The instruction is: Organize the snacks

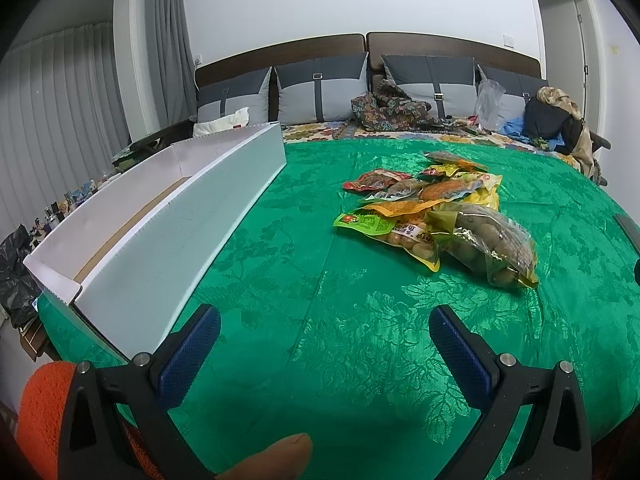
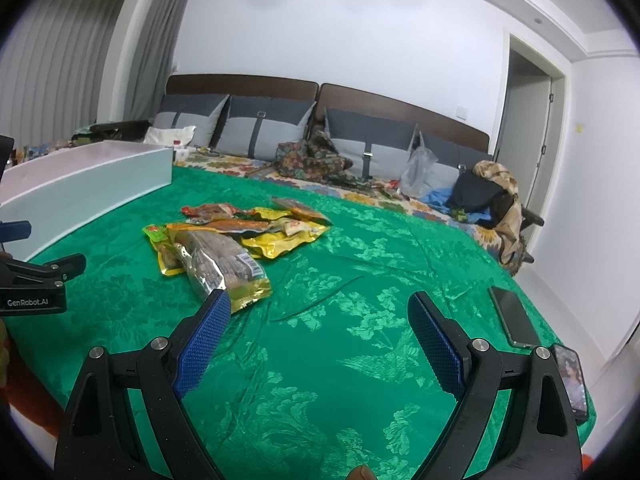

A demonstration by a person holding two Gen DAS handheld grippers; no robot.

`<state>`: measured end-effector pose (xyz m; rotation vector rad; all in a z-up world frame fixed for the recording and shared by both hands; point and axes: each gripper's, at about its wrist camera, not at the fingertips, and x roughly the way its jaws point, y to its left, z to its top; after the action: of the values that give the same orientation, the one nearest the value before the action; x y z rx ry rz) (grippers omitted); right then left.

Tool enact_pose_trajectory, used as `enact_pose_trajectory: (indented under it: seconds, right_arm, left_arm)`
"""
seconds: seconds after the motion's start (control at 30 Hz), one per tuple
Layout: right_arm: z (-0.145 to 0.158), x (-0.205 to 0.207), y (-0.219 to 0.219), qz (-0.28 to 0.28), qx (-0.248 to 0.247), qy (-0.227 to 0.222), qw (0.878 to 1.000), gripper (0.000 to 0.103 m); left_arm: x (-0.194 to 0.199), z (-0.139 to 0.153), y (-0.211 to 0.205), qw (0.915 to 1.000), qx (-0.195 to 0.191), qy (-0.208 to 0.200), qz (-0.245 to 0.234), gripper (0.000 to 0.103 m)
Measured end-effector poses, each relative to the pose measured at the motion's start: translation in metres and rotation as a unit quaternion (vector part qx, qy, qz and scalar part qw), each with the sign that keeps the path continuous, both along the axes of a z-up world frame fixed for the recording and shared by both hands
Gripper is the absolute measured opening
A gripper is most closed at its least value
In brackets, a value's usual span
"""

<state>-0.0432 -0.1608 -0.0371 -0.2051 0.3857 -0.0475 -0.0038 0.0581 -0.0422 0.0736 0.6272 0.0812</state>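
Note:
A pile of snack packets (image 1: 436, 212) lies on the green bedspread (image 1: 320, 340); it also shows in the right wrist view (image 2: 228, 240). The nearest is a clear bag of brown nuts (image 1: 492, 248), also in the right wrist view (image 2: 224, 272). A long white box (image 1: 168, 232) stands open at the left, seen too in the right wrist view (image 2: 80, 184). My left gripper (image 1: 324, 332) is open and empty, short of the pile. My right gripper (image 2: 318, 316) is open and empty, its left finger (image 2: 204, 340) just before the nut bag. The left gripper's body (image 2: 36, 284) shows at the right wrist view's left edge.
Two phones (image 2: 516, 316) (image 2: 572, 376) lie at the bed's right edge. Grey pillows (image 1: 320, 92), patterned clothes (image 1: 392, 108), a plastic bag (image 1: 488, 104) and a dark bag (image 1: 552, 120) sit along the headboard. A cluttered low table (image 1: 60, 208) stands left of the bed.

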Motion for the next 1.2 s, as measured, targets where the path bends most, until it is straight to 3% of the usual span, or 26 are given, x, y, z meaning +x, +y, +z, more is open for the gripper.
enact_pose_trajectory:
  seconds: [1.2]
  right_arm:
    - [-0.0016,0.0008,0.0,0.0,0.003,0.002,1.0,0.092]
  left_arm:
    - [0.0049,-0.0092,0.0013,0.9999,-0.003,0.015,-0.002,0.103]
